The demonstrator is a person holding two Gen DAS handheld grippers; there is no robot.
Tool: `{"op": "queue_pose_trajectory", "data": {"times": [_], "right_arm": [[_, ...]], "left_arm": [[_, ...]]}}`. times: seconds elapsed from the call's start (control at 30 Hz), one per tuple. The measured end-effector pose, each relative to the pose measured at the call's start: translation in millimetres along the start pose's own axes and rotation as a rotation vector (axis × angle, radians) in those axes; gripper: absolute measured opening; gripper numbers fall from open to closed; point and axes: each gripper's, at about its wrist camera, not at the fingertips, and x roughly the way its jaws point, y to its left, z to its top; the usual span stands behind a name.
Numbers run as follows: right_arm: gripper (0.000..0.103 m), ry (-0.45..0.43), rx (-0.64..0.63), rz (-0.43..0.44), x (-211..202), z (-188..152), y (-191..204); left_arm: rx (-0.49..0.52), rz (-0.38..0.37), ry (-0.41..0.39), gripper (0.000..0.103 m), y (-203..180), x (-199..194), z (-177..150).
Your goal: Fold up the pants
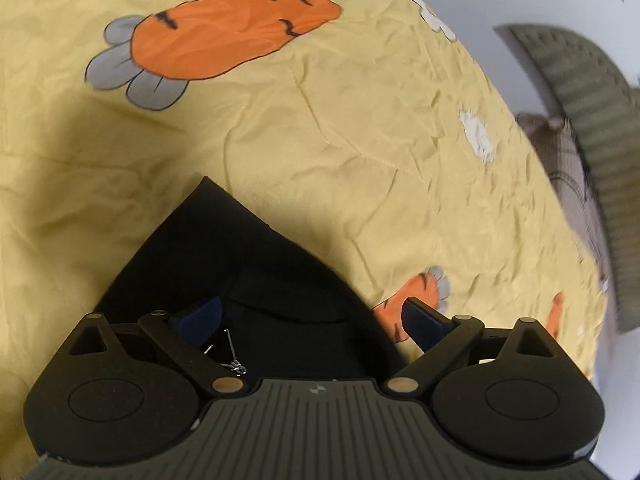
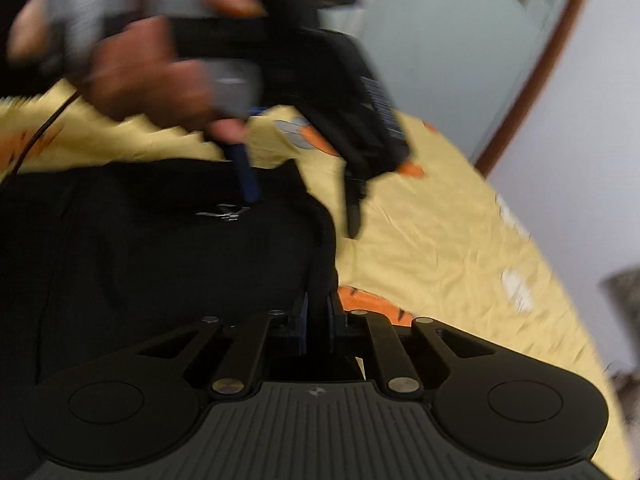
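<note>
One pair of black pants (image 1: 240, 272) lies on a yellow bedsheet (image 1: 320, 140) printed with orange carrots; three carrots or parts of carrots show in the left wrist view, the largest (image 1: 224, 36) well ahead of the left tongs, a smaller one (image 1: 412, 300) just beside their right finger. Two tongs are present, one per hand. The left tongs (image 1: 312, 316) stand open, jaws wide apart, with a pointed corner of the pants directly below and ahead of them; the left finger (image 1: 200, 312) sits over the cloth, the right finger over the sheet at the cloth's edge, and neither pad presses the fabric. A small silver emblem (image 1: 232, 356) on the pants lies near the left finger. The right tongs (image 2: 318, 320) are closed, their blue pads clamped on a raised fold of the pants (image 2: 180, 260) at the fabric's edge. In the right wrist view the left tongs (image 2: 300, 208) appear ahead, blurred, held by a hand (image 2: 132, 52), one fingertip near the silver emblem (image 2: 224, 212). The pants are plain, dark and matte, with faint seams and a rolled edge beside the right tongs.
</note>
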Motion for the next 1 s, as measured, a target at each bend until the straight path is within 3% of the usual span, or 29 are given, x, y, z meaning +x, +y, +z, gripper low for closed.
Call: {"op": "queue_pose_trajectory", "data": {"times": [0.13,0.2,0.23,0.27,0.33,0.37,0.47,0.5,0.53,0.57,0.63,0.67,0.73,0.87,0.93,0.97,1.0], "right_arm": [[0.009,-0.029,-0.081,-0.048,-12.6,-0.1,25.2],[0.009,-0.058,-0.092,-0.064,-19.8,0.2,30.6],[0.009,-0.066,-0.094,-0.070,-24.0,-0.5,33.5],[0.009,-0.075,-0.101,-0.085,-27.5,-1.1,36.3],[0.009,-0.075,-0.118,-0.103,-30.9,-1.4,41.9],[0.009,-0.063,-0.121,-0.101,-30.5,-1.7,43.2],[0.010,-0.078,-0.112,-0.209,-30.6,-6.6,34.4],[0.018,-0.055,-0.064,-0.205,-28.6,-8.2,20.4],[0.021,-0.016,0.002,-0.164,-24.2,-9.8,2.9],[0.021,-0.015,0.095,-0.130,-20.9,-13.7,-18.5],[0.031,-0.020,0.264,-0.033,-11.3,-23.3,-59.2],[0.034,-0.006,0.344,0.015,-2.8,-28.3,-78.6],[0.056,0.003,0.447,0.085,14.1,-37.6,-107.5],[0.062,0.081,0.588,0.267,51.4,-57.5,-133.1],[0.045,0.047,0.572,0.313,54.5,-55.5,-131.9],[0.016,0.047,0.530,0.295,53.8,-51.6,-126.6],[0.009,0.052,0.488,0.280,52.9,-45.5,-118.2]], "left_arm": [[-0.036,-0.051,0.007,0.095,6.2,0.6,3.3],[-0.036,-0.072,0.020,0.082,7.7,3.1,4.0],[-0.037,-0.080,0.024,0.064,9.5,3.3,3.9],[-0.044,-0.088,0.032,0.038,11.7,3.0,3.3],[-0.082,-0.119,0.073,0.012,19.5,6.2,2.4],[-0.110,-0.144,0.109,0.011,24.1,10.7,2.3],[-0.167,-0.161,0.108,0.013,32.1,12.2,-2.1],[-0.155,-0.167,0.091,0.017,30.6,8.3,-3.5],[-0.146,-0.174,0.077,0.036,29.4,4.8,-4.6],[-0.144,-0.184,0.067,0.063,29.0,1.7,-5.8],[-0.153,-0.211,0.044,0.085,27.8,-4.3,-7.6],[-0.150,-0.210,0.030,0.086,25.8,-7.3,-7.9],[-0.128,-0.186,0.020,0.086,20.6,-12.0,-5.9],[-0.131,-0.161,0.025,0.087,19.4,-12.1,2.1],[-0.127,-0.132,0.023,0.087,17.8,-8.4,7.6],[-0.130,-0.132,0.027,0.088,18.2,-6.4,9.9],[-0.136,-0.138,0.038,0.088,18.5,-3.1,12.4]]}}
